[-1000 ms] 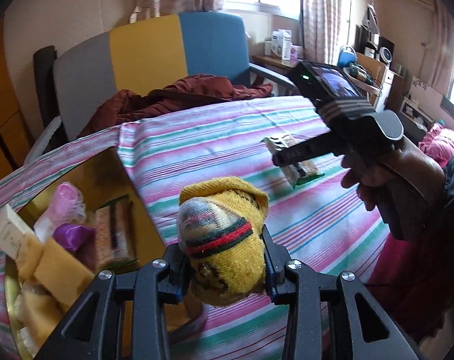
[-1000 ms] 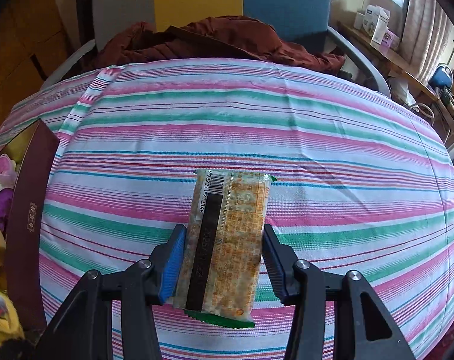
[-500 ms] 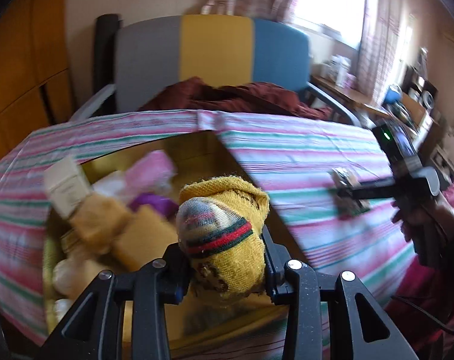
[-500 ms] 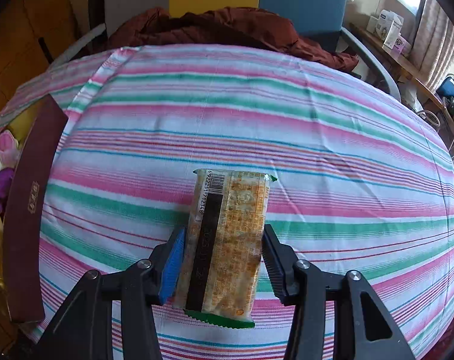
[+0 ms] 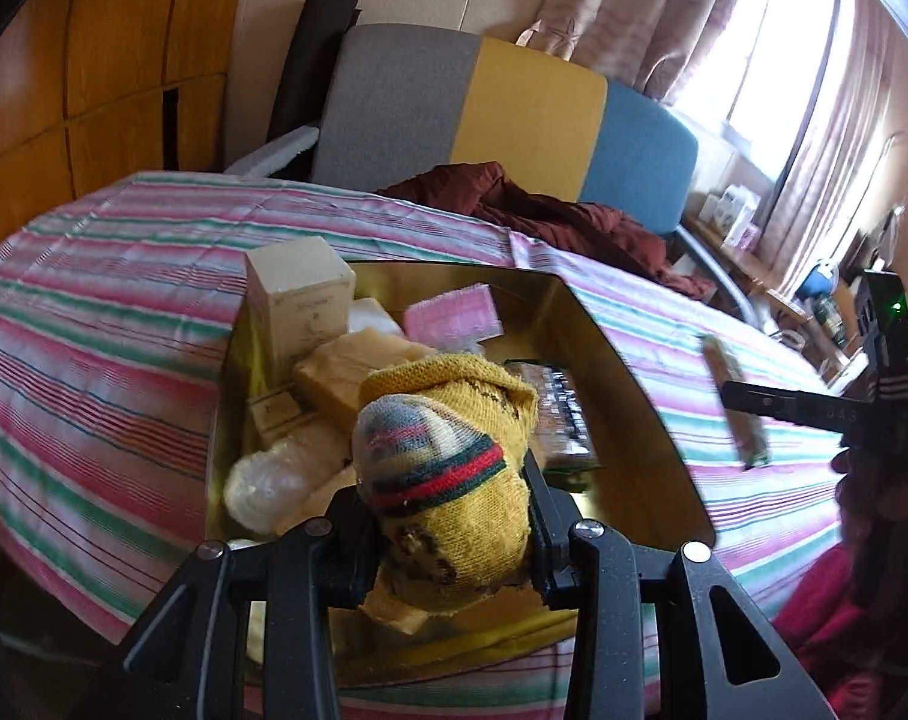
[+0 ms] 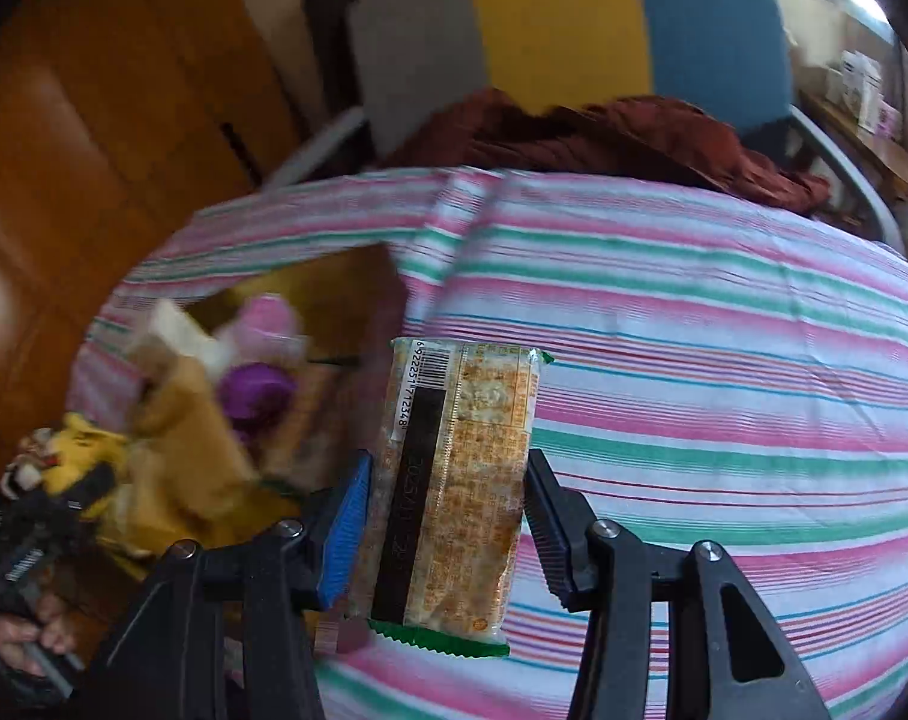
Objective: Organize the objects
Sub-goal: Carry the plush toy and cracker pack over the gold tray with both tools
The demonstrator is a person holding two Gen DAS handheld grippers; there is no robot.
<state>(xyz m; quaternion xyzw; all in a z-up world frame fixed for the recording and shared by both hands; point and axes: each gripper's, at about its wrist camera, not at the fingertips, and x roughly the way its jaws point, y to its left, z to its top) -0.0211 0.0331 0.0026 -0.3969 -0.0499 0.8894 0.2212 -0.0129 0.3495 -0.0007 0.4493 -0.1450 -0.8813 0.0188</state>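
While both claws are loaded, the contents stand as follows.

Item 1: left gripper [image 5: 447, 516], clenched on a rolled yellow sock [image 5: 454, 480] with a red-and-green band; the bundle sits between the two pads and bulges above them, over the near part of the box.

Item 2: gold-lined box [image 5: 628, 396], open, directly ahead of and below the left gripper, resting on the striped cloth [image 5: 93, 324]. Inside, beyond the sock: a cream carton [image 5: 300, 300] standing upright at the far left corner, a pink packet [image 5: 454, 315] at the far side, a tan block [image 5: 345, 372] just ahead of the sock, a dark wrapped bar [image 5: 565, 414] to the sock's right, a clear-wrapped pale lump [image 5: 273, 480] to its left.

Item 3: right gripper [image 6: 447, 516], grasping a snack packet [image 6: 454, 480] lengthwise, barcode end away from the claw, green crimped edge at the near end. The packet is off the cloth, to the right of the box; in the left wrist view it appears tilted, well right of the sock.

Item 4: a hand [image 6: 21, 636] on the left gripper's handle, at the far lower left of the right claw's view.

Item 5: beyond both claws, a grey, yellow and blue chair [image 5: 514, 120] with a dark red garment [image 5: 550, 216] on it.
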